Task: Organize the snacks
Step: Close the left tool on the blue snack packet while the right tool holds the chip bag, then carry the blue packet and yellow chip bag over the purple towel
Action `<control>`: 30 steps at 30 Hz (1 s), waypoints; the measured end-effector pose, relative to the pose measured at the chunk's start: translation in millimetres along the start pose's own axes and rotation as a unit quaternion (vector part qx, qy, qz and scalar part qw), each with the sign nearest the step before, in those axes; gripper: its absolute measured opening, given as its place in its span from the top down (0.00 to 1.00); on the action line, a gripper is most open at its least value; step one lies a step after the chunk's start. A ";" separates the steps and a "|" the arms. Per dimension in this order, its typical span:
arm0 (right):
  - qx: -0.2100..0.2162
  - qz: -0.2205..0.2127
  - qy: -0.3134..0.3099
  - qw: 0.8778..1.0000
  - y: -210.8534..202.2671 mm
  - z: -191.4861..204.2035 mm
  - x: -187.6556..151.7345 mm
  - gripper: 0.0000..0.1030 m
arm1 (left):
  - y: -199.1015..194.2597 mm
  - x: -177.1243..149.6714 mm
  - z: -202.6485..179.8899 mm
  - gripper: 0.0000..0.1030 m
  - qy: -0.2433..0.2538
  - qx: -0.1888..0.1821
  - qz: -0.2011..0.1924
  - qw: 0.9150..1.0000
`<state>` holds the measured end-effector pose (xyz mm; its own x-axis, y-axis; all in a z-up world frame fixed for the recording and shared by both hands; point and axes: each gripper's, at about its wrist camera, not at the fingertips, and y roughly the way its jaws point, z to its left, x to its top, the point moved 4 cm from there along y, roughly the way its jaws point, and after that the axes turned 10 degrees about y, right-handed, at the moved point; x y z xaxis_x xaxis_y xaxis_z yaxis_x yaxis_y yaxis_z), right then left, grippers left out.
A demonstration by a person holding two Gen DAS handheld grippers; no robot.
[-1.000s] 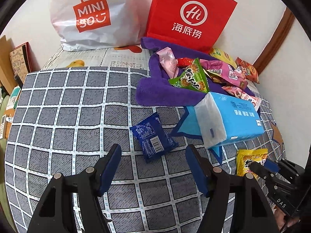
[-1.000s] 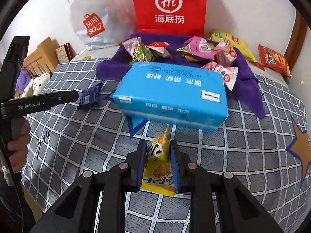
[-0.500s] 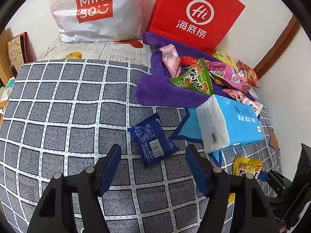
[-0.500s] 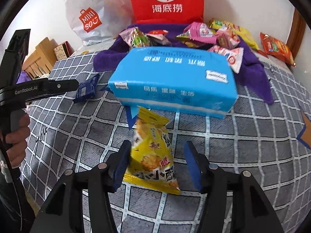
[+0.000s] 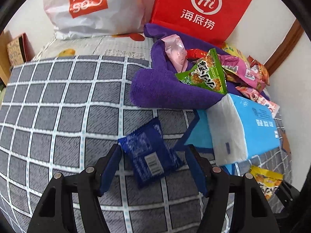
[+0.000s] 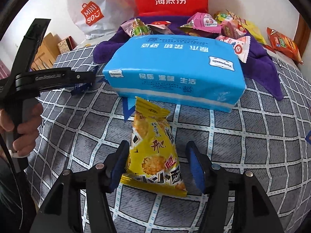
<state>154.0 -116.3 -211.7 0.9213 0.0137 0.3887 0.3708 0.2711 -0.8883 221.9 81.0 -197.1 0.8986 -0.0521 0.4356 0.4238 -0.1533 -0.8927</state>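
A dark blue snack packet (image 5: 149, 153) lies flat on the grey checked bedspread (image 5: 58, 116). My left gripper (image 5: 153, 149) is open, and its blue pads straddle the packet without pressing on it. A yellow cracker packet (image 6: 153, 147) lies on the bedspread in front of a blue tissue pack (image 6: 175, 73). My right gripper (image 6: 158, 144) is open around it: the left pad is at the packet's edge and the right pad stands clear. In the right wrist view the left gripper (image 6: 83, 77) shows from the side, held by a hand (image 6: 21, 124).
A purple towel (image 5: 159, 85) behind the tissue pack carries several snack packets, among them a green one (image 5: 206, 75) and a pink one (image 5: 176, 52). A red paper bag (image 5: 200, 9) and a white shopping bag (image 5: 91, 7) lean on the wall. An orange packet (image 6: 283, 42) lies far right.
The right gripper's jaws opened and let go of the yellow packet, which now lies flat between them. The left gripper came down and forward until its pads straddle the blue packet.
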 end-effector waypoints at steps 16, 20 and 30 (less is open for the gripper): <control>-0.003 -0.014 0.033 0.999 -12.4 -17.9 8.4 0.56 | -13.2 -5.7 -25.3 0.61 0.063 0.030 -0.012 0.997; -0.004 -0.034 0.031 0.999 -28.9 -16.5 11.2 0.56 | -31.8 -8.4 -25.8 0.61 0.049 -0.010 -0.020 0.999; -0.009 -0.075 0.034 0.997 -66.2 -16.5 23.4 0.56 | -70.8 -10.3 -41.3 0.61 0.068 -0.017 -0.046 0.997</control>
<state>153.0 -149.8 -147.8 0.8611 -0.0909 0.5003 0.5061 0.2479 -0.8261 178.0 51.7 -133.5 0.8317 -0.1684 0.5290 0.4975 -0.1969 -0.8448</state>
